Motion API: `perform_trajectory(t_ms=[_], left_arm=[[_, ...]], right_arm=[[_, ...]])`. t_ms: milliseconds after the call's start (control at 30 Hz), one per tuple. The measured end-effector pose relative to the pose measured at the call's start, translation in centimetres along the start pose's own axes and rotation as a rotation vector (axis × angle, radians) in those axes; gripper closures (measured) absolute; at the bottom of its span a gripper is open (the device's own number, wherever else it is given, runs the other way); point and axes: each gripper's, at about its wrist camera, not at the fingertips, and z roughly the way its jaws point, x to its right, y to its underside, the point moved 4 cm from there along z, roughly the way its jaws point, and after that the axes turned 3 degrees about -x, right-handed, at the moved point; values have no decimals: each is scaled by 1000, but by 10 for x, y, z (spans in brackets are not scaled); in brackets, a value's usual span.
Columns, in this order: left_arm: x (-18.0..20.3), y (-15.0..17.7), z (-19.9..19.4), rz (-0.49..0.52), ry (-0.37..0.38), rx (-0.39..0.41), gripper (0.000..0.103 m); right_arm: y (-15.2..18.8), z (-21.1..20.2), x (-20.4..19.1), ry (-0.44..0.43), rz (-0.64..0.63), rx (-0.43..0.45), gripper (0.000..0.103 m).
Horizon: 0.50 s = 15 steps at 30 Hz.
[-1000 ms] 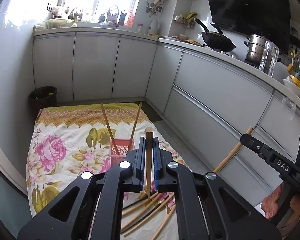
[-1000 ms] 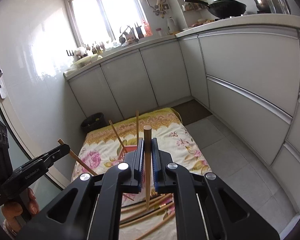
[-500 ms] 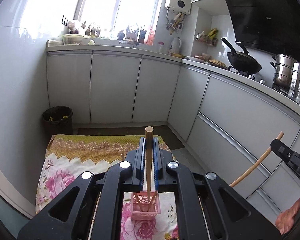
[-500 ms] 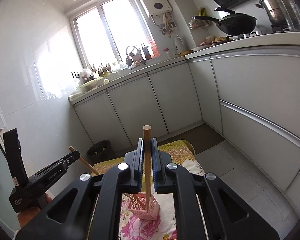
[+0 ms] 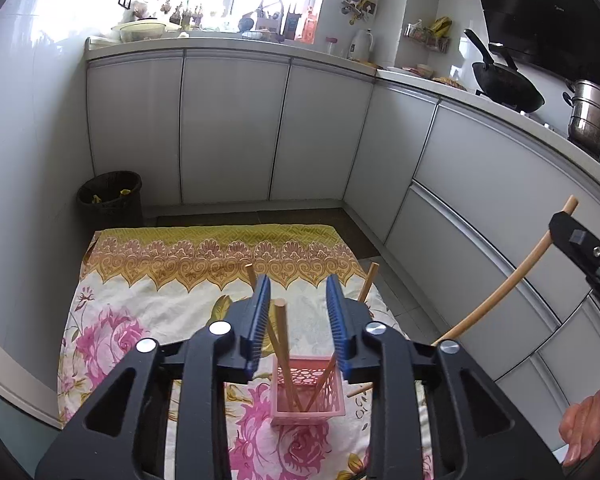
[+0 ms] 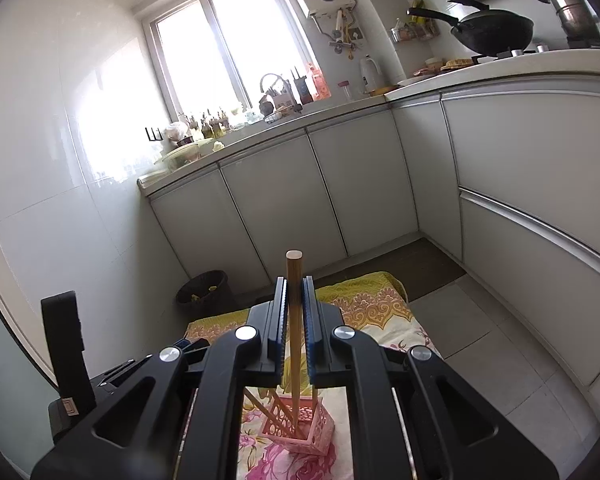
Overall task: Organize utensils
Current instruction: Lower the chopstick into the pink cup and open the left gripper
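**Ana:** Chopsticks first: why is the one between the left gripper (image 5: 296, 324) jaws standing free?

**Ben:** Those jaws have just been opening. They stand apart with the released chopstick (image 5: 282, 344) between them, touching neither pad, its lower end already inside the pink basket (image 5: 308, 400). I'd say the release is deliberate, so it drops in beside the two others leaning there.

**Ana:** And the right gripper (image 6: 294, 320)?

**Ben:** Its jaws are clamped together on a second chopstick (image 6: 295, 320), held upright right above the same basket, tip at its opening. Upright suits a narrow container.

**Ana:** Where does the basket sit?

**Ben:** On the floral cloth (image 5: 140, 300) spread on the kitchen floor, by the white cabinets (image 5: 232, 128). No desk here.

**Ana:** What's next?

**Ben:** Probably the right letting go too.
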Motion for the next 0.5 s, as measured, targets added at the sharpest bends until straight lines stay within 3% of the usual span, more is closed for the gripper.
perform_trajectory(t_ms=[300, 500], left_arm=[[-18, -8, -25, -66, -1, 77, 64], [-33, -2, -25, -97, -29, 68, 63]], right_arm=[[16, 32, -15, 3, -43, -21, 95], [40, 58, -22, 20, -94, -46, 95]])
